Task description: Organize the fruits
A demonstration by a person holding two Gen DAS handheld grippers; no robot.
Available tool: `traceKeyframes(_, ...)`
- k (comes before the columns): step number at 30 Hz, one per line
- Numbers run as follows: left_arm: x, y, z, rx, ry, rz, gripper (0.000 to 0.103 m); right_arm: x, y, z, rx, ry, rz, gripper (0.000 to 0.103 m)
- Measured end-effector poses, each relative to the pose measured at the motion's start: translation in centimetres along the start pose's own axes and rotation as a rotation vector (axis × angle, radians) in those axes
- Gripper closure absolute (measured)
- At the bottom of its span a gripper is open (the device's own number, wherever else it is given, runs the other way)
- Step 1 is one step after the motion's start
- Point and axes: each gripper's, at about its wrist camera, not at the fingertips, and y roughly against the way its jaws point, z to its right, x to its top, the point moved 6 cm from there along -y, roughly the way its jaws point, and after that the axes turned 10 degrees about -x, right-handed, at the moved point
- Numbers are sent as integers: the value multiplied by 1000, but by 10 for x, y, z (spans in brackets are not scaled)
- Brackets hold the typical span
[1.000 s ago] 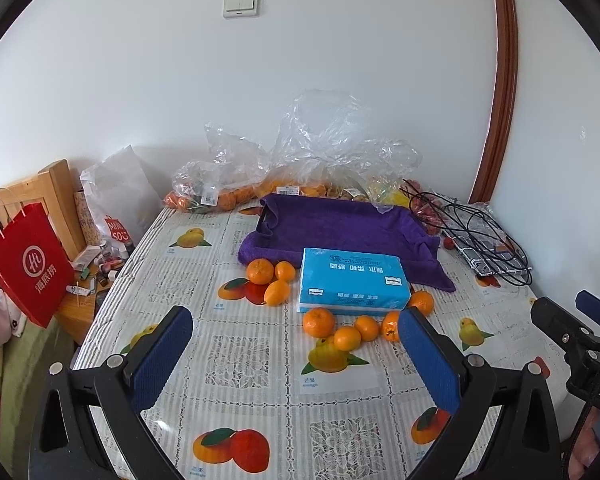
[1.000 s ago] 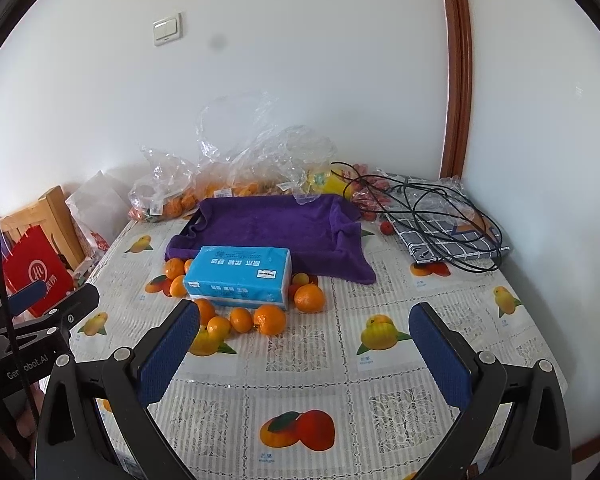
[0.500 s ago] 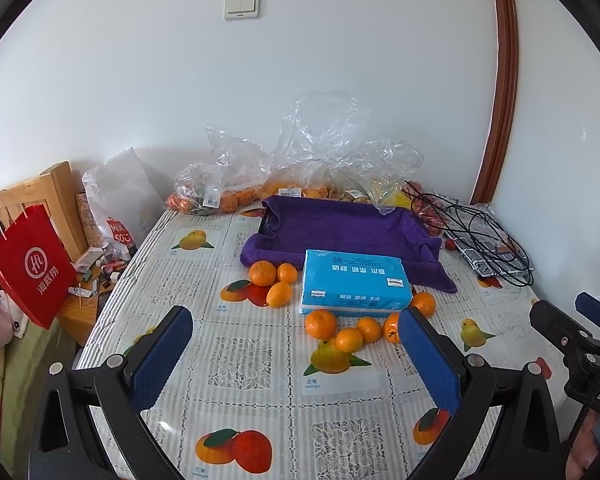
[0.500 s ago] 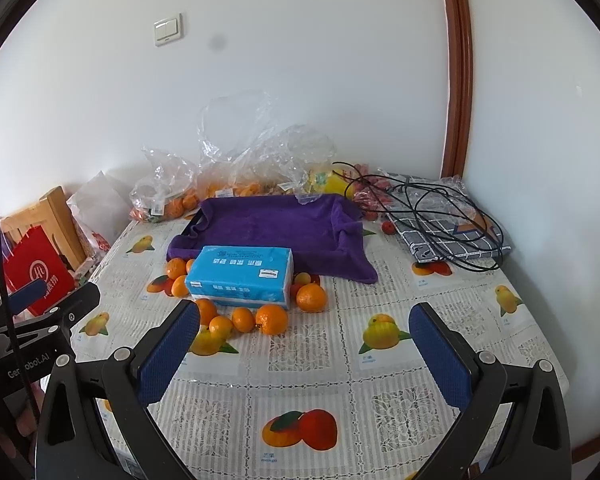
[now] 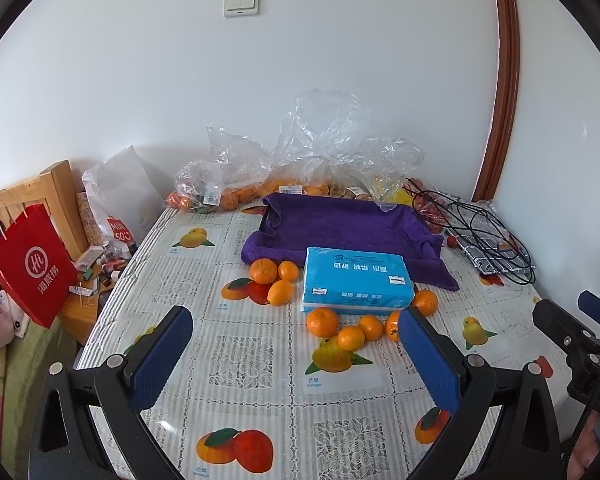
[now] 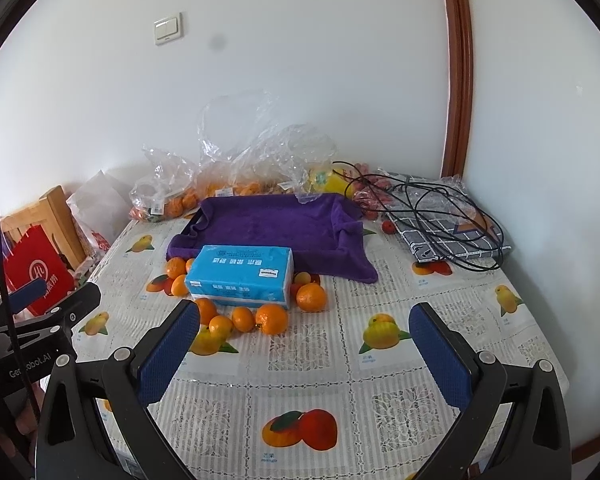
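Several loose mandarins (image 5: 322,321) (image 6: 272,318) lie on the fruit-print tablecloth around a blue tissue box (image 5: 356,280) (image 6: 242,274). Behind the box sits a tray lined with a purple towel (image 5: 340,224) (image 6: 268,224), with no fruit in it. My left gripper (image 5: 296,336) is open and empty, hovering over the table short of the mandarins. My right gripper (image 6: 304,330) is open and empty, also short of them. Each gripper shows at the edge of the other's view.
Clear plastic bags of oranges (image 5: 300,168) (image 6: 236,168) stand against the wall behind the tray. Black cables on a checked cloth (image 6: 448,220) lie at the back right. A red paper bag (image 5: 30,264) and wooden furniture stand off the table's left edge.
Both grippers have drifted slightly backward and upward, so the fruit sits a little lower in view. Jaws stay open; nothing on the table moved.
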Motion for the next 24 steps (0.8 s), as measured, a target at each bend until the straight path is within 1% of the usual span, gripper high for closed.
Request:
traceKeyframes(4, -1, -2, 2, 1, -11, -10, 0, 0, 0, 1, -4, -2, 6, 0)
traceKeyframes(9, 1, -4, 3, -3, -11, -12, 0, -1, -6, 1, -9, 5, -7, 0)
traceKeyframes(13, 2, -9, 3, 8, -32, -28, 0, -1, -10, 1, 4, -2, -9, 0)
traceKeyframes(17, 4, -14, -4, 13, 5, -28, 0, 0, -19, -4, -5, 18, -20, 0)
traceKeyframes(19, 4, -16, -9, 2, 27, -22, 0, 1, -24, -6, -10, 24, -20, 0)
traceKeyframes(24, 5, -30, -15, -20, 16, -33, 0, 4, -38, -10, -27, 45, -29, 0)
